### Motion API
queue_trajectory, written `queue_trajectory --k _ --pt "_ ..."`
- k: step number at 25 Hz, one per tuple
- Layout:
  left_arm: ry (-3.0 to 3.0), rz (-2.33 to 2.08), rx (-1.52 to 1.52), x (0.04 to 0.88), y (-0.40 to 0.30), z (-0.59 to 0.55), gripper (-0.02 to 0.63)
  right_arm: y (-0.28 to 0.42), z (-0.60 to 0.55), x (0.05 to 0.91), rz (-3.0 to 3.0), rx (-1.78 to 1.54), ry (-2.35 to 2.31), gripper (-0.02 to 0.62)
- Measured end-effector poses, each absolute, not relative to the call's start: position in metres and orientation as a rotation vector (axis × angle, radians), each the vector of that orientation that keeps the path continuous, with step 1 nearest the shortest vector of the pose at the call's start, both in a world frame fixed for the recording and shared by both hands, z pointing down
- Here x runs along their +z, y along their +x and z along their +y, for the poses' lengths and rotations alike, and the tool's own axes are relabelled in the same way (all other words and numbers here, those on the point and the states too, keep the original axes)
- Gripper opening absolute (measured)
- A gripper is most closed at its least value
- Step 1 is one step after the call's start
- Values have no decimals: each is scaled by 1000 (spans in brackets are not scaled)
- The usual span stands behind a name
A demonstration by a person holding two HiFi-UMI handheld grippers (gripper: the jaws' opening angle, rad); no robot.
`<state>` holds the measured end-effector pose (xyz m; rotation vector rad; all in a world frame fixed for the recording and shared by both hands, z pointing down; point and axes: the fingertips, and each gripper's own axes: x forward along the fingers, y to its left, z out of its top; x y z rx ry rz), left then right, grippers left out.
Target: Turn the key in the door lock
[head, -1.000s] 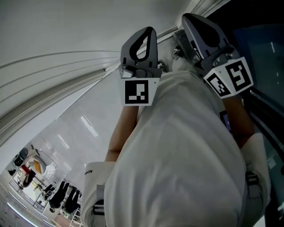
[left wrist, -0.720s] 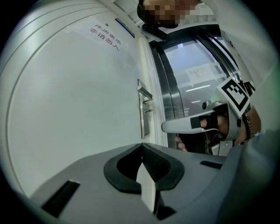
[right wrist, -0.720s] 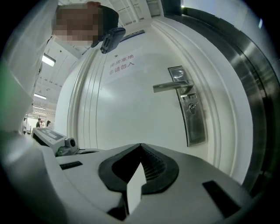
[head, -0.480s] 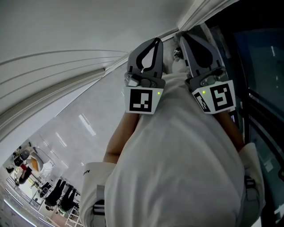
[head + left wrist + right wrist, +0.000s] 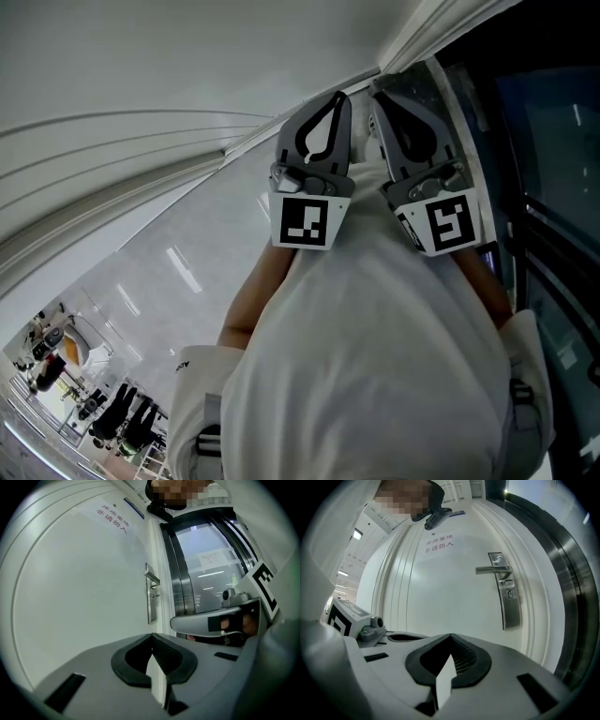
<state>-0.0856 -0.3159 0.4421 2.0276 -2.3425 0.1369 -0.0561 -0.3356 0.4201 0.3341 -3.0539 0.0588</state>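
Door lock point(image 5: 512, 612): long metal plate on the white door point(image 5: 440, 602), near its right edge, with the lever handle point(image 5: 492, 569) at the plate's top, pointing to 9 o'clock. The keyhole point(image 5: 509, 592) is just under the handle. Too small to tell if a key is in it. In the left gripper view the same plate shows edge-on, with a small stub point(image 5: 154, 596) jutting from it below the handle. A sign point(image 5: 438, 544) with printed characters is on the door at 10 o'clock of the lock. Dark glass in a metal frame point(image 5: 180, 588) is at 3 o'clock of the door edge. Right tongs point(image 5: 450, 637) are clenched, tips together, nothing between them. They point level at the door, well short of it, with the lock at 1 o'clock of the tips. Left tongs point(image 5: 152, 637) are also clenched and empty, with the lock plate at 12 o'clock of the tips, also apart from it. Each view shows the other tool: right tongs at 3 o'clock in the left gripper view, left tongs at 9 o'clock in the right gripper view. In the head view both tongs are side by side near 12 o'clock, left tongs point(image 5: 337, 97), right tongs point(image 5: 382, 97), marker cubes point(image 5: 309, 222) facing the camera. The person's white shirt point(image 5: 375, 366) fills 6 o'clock, and glossy floor point(image 5: 159, 281) lies at 8 o'clock.
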Motion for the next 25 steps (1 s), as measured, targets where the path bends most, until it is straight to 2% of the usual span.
queue_trajectory --k 25 --pt "2023 -2338 148 445 -88 -318 9 -59 -337 423 -3050 63 339 3"
